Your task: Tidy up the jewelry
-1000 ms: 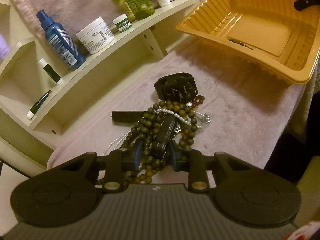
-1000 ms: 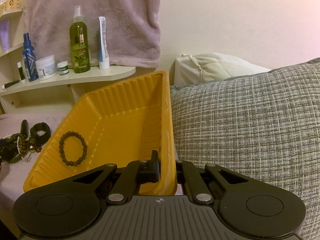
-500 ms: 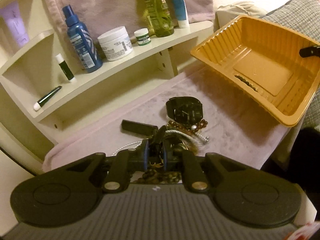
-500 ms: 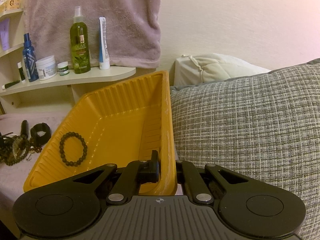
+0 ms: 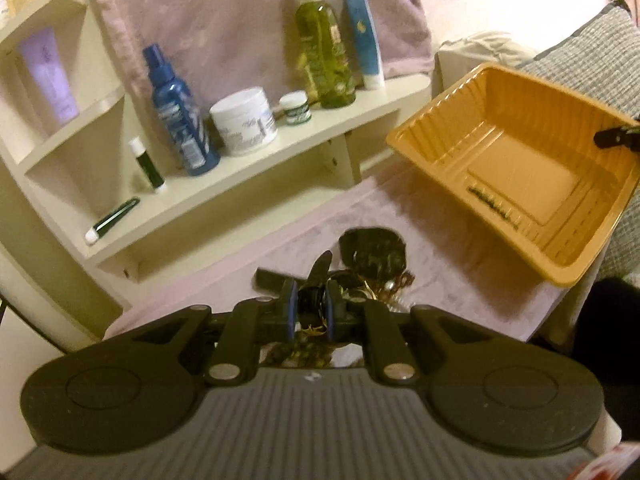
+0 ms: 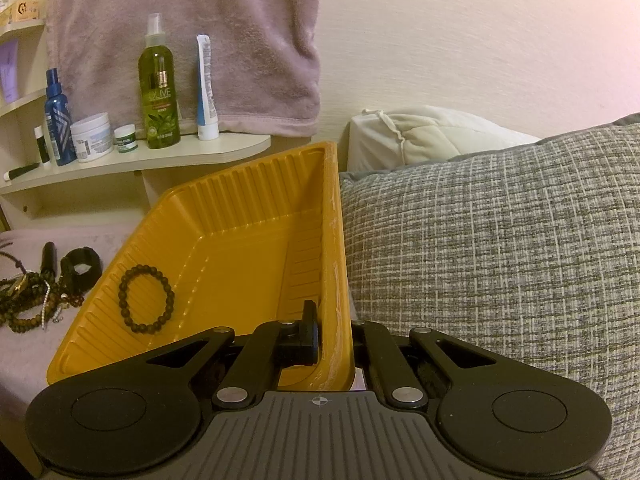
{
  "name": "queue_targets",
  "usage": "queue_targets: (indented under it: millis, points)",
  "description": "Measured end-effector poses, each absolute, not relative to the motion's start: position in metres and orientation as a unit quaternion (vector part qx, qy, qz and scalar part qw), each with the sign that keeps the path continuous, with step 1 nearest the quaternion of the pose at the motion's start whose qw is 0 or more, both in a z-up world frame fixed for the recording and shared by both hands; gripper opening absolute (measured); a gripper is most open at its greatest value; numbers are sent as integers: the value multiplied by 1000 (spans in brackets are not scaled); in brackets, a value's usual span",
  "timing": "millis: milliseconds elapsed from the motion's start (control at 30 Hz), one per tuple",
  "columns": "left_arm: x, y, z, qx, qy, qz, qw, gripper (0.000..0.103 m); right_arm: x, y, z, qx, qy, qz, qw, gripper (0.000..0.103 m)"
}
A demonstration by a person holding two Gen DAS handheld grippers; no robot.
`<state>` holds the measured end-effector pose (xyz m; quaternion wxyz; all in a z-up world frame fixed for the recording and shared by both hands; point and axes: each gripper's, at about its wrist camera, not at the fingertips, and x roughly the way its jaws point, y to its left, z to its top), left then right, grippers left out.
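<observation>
My left gripper [image 5: 308,312] is shut on a black watch strap [image 5: 320,270] pulled from the jewelry pile [image 5: 372,280] of bead strings and a black watch on the pink cloth. Beads hang under the fingers. My right gripper [image 6: 332,340] is shut on the rim of the orange tray [image 6: 240,248], which it holds tilted. The tray also shows at the right of the left wrist view [image 5: 520,168]. A dark bead bracelet [image 6: 146,300] lies in the tray. The pile shows at the left in the right wrist view [image 6: 32,300].
A cream shelf [image 5: 260,168] behind the cloth holds a blue bottle [image 5: 180,120], a white jar [image 5: 244,120], a green bottle [image 5: 324,52] and tubes. A grey woven cushion [image 6: 500,260] is to the right of the tray. A pink towel [image 6: 180,32] hangs behind.
My left gripper has closed on the strap in the pile and lifted up and back, dragging beads with it. The right gripper and tray have stayed still.
</observation>
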<state>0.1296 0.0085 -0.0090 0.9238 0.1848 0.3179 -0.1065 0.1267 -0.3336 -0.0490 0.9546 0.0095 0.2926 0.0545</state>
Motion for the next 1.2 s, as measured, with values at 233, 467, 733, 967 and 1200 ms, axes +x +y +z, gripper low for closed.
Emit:
queue_targets:
  millis: [233, 467, 733, 967, 1200]
  points:
    - [134, -24, 3, 160, 300, -151, 928, 12, 127, -334, -49, 9, 292, 54, 955, 4]
    - [136, -69, 13, 123, 291, -215, 924, 12, 126, -330, -46, 0, 290, 56, 956, 4]
    - [139, -106, 1, 97, 304, -261, 911, 12, 128, -330, -46, 3, 288, 57, 956, 4]
    - [135, -120, -12, 99, 321, -278, 900, 13, 129, -331, -46, 5, 288, 57, 956, 4]
    - [128, -117, -12, 103, 307, -265, 908, 16, 128, -331, -47, 6, 288, 57, 956, 4]
